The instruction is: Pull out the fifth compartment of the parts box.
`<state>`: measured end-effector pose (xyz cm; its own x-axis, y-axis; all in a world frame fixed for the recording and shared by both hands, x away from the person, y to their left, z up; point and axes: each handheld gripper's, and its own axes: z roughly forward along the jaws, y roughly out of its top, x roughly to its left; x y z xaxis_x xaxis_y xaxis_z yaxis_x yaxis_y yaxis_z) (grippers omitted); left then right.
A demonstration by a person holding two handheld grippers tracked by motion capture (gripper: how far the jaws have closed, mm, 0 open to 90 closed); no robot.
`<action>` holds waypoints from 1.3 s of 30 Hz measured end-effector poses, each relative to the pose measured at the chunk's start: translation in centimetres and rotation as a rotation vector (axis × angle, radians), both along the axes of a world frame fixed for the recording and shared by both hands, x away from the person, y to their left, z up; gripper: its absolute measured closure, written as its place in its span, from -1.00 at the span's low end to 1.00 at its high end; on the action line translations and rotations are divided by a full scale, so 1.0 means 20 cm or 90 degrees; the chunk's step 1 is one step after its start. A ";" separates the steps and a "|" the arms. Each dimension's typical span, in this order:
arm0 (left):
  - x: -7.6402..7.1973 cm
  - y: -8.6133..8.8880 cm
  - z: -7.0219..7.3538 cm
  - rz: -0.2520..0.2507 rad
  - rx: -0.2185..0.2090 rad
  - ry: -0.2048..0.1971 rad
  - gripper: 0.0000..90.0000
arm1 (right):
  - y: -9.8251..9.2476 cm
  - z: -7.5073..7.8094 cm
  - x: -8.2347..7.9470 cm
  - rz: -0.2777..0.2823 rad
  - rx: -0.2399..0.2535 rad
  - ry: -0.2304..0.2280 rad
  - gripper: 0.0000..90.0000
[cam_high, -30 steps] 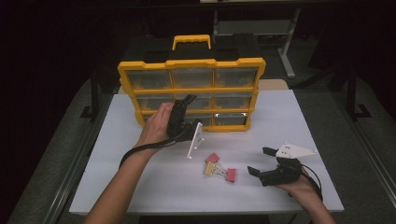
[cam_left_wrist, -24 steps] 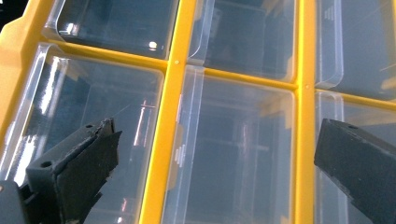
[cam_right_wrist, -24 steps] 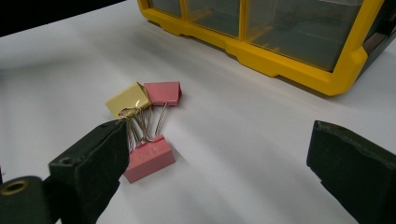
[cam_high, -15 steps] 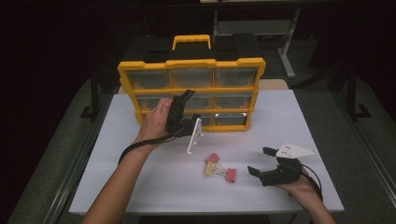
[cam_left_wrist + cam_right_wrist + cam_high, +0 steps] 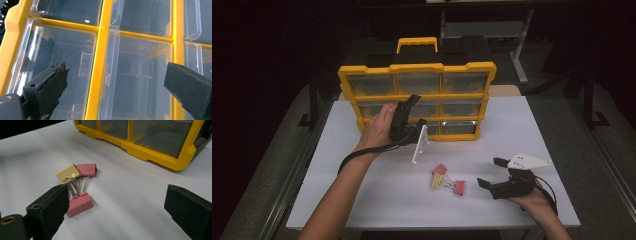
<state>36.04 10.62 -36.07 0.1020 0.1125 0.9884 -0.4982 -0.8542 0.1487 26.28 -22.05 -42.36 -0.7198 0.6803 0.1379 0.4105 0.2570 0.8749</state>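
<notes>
A left gripper [image 5: 408, 116], its jaws wide and just easing inward with nothing between them, faced the clear plastic drawers [image 5: 57, 67] of a glossy yellow organizer [image 5: 417, 100] standing at 12 o'clock on the matte white table [image 5: 532, 130]. At 5 o'clock, the right gripper [image 5: 492, 172] rested with its blunt black jaws spread and empty. Three folded-metal binder clips [image 5: 76, 187], two pink and one pale yellow with wire loop handles, lay clustered just off its left jaw, at 9 o'clock from that gripper.
</notes>
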 end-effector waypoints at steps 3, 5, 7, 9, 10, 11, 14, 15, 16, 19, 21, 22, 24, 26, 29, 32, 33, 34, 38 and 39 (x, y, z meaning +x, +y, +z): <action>0.00 0.00 0.00 0.001 0.002 0.000 -0.89 | 0.00 0.00 0.00 -0.001 0.001 0.000 -0.88; 0.00 0.00 0.00 0.004 0.006 -0.005 -0.87 | 0.00 0.00 0.00 0.000 0.001 0.000 -0.88; 0.01 0.00 -0.01 0.004 0.007 -0.010 -0.86 | 0.00 0.00 0.00 0.001 -0.001 0.000 -0.88; 0.00 0.00 -0.01 0.005 0.007 -0.016 -0.78 | 0.00 0.00 0.00 0.001 0.000 0.000 -0.88; 0.00 0.00 0.00 0.004 0.003 -0.018 -0.74 | 0.00 0.00 0.00 0.001 0.000 -0.001 -0.88; 0.00 0.00 0.00 0.001 0.002 -0.018 -0.70 | 0.00 0.00 0.00 0.001 0.000 -0.001 -0.88; 0.00 0.00 0.00 0.004 0.001 -0.030 -0.65 | 0.00 0.00 0.00 0.001 0.000 0.000 -0.88; 0.00 0.00 0.00 0.006 0.001 -0.032 -0.63 | 0.00 0.00 0.00 0.000 0.000 -0.001 -0.88; 0.00 0.00 0.00 0.007 0.001 -0.033 -0.60 | 0.00 0.00 0.00 0.001 0.000 0.000 -0.88; 0.00 0.00 -0.01 0.010 0.002 -0.035 -0.52 | 0.00 0.00 0.00 0.004 -0.004 0.001 -0.88; 0.00 0.00 -0.01 0.010 0.003 -0.037 -0.47 | 0.00 0.00 0.00 0.003 -0.002 0.001 -0.88; 0.00 0.00 -0.01 0.012 0.003 -0.038 -0.45 | 0.00 0.00 0.00 0.002 -0.001 0.001 -0.88; 0.00 0.00 -0.01 0.014 0.003 -0.038 -0.42 | 0.00 0.00 0.00 0.001 -0.002 0.000 -0.88; 0.00 -0.01 -0.01 0.014 0.005 -0.040 -0.38 | 0.00 0.00 0.00 0.001 -0.001 0.000 -0.88; 0.01 -0.01 -0.01 0.014 0.005 -0.046 -0.32 | 0.00 0.00 0.00 0.001 -0.002 0.000 -0.88; 0.01 -0.01 -0.02 0.011 0.003 -0.053 -0.21 | 0.00 0.00 0.00 0.001 -0.001 0.000 -0.88; 0.01 -0.01 -0.02 0.012 0.004 -0.056 -0.18 | 0.00 0.00 0.00 0.001 -0.001 0.000 -0.88; 0.01 -0.01 -0.02 0.011 0.003 -0.057 -0.16 | 0.00 0.00 0.00 0.001 0.000 0.000 -0.88; 0.02 0.00 -0.02 0.011 0.005 -0.057 -0.07 | 0.00 0.00 0.00 0.001 -0.001 0.000 -0.88; 0.02 0.00 -0.02 0.013 0.007 -0.057 -0.03 | 0.00 0.00 0.00 0.001 0.000 0.001 -0.88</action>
<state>36.37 10.54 -36.46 0.0109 0.1032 0.9946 -0.4923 -0.8652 0.0952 26.27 -22.06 -42.36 -0.7206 0.6793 0.1388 0.4112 0.2575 0.8744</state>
